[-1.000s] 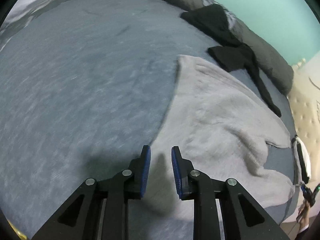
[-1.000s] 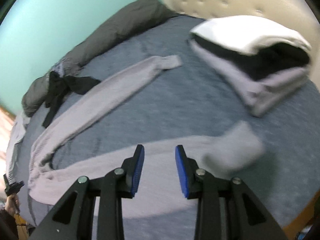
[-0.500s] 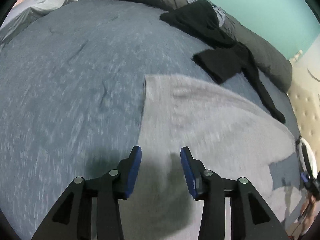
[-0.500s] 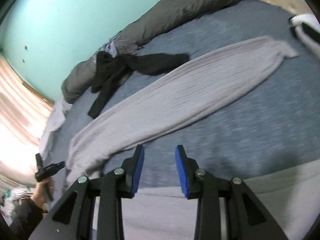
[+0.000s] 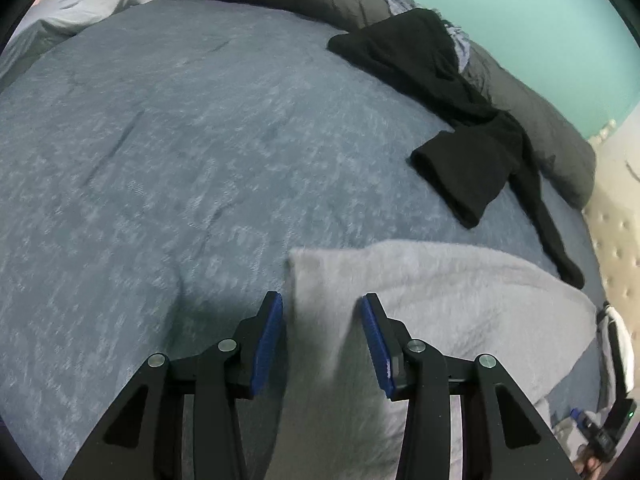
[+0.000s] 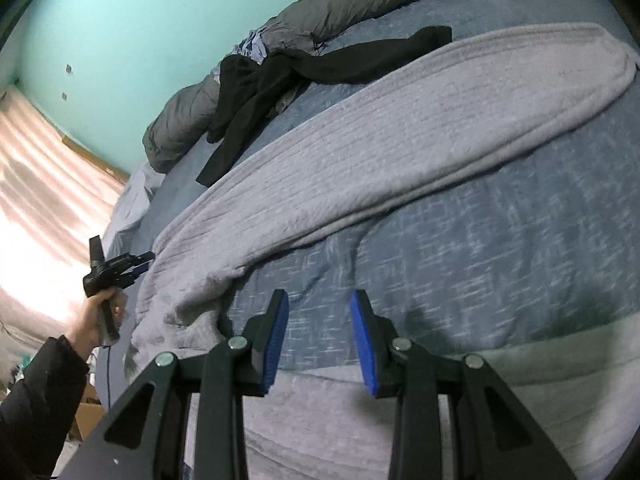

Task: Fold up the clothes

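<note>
A pale grey ribbed sweater [image 6: 360, 152] lies spread flat on the blue-grey bed [image 5: 160, 160], and the coming move seems to turn on how its parts run from each pair of tongs. The left tongs [image 5: 322, 312] stand apart and empty right over the sweater's corner [image 5: 316, 272], which pokes up between the two blue pads; the cloth spreads away to the right and toward the person, so this hand looks nearest a grab. The right tongs [image 6: 319, 312] are also apart and hold nothing. They hover over a bare wedge of bed, with the long sleeve [image 6: 440, 112] stretching away ahead, its long axis running from lower left up to the upper right, and another band of the sweater just beneath the tongs. A black garment [image 5: 460, 120] lies well apart, against the grey duvet [image 5: 540, 120] along the far edge.
</note>
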Available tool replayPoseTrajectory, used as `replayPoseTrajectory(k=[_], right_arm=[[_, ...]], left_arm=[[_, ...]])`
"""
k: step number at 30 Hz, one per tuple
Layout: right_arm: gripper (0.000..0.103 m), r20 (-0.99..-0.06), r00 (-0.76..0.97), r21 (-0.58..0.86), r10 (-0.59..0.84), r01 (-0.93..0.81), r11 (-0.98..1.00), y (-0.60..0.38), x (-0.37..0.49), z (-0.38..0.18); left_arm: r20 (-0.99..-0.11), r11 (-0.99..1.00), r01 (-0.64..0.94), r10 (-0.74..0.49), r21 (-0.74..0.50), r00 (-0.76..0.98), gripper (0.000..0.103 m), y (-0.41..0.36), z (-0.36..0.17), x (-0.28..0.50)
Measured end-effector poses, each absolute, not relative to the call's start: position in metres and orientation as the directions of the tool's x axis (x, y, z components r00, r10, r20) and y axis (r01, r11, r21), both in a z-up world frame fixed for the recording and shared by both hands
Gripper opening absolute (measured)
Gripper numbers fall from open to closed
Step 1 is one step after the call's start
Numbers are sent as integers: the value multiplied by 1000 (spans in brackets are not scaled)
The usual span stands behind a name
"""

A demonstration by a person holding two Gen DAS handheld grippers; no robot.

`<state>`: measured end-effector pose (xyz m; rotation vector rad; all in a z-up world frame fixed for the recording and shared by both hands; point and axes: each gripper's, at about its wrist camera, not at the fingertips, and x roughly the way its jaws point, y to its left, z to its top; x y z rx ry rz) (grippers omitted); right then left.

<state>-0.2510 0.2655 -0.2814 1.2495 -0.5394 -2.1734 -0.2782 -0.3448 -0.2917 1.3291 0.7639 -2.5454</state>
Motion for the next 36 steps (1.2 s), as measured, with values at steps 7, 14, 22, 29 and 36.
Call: replayPoseTrajectory(k=[7, 14, 22, 29, 36], right_arm=[[32, -607, -386, 639, -694, 282, -716, 250, -238, -291], [32, -585, -377, 662, -718, 289, -692, 247, -233, -294], [33, -568, -357, 681, -742, 304, -667, 242, -231, -295], [42, -567, -350, 685, -745, 301, -663, 240, -229, -296], [42, -580, -355, 680, -733, 285, -675, 239, -227, -296]], left_arm=[[-809, -882, 343, 70, -324, -583, 9, -331, -295, -295], [-799, -886, 390, -39, -250, -600, 8, -340, -268, -298], [-831, -880, 416, -45, -229, -555, 8, -351, -286, -320], [-837, -848, 446, -2, -288, -547, 36, -363, -296, -306], [-800, -866, 411, -21, -286, -600, 46, -348, -256, -247]])
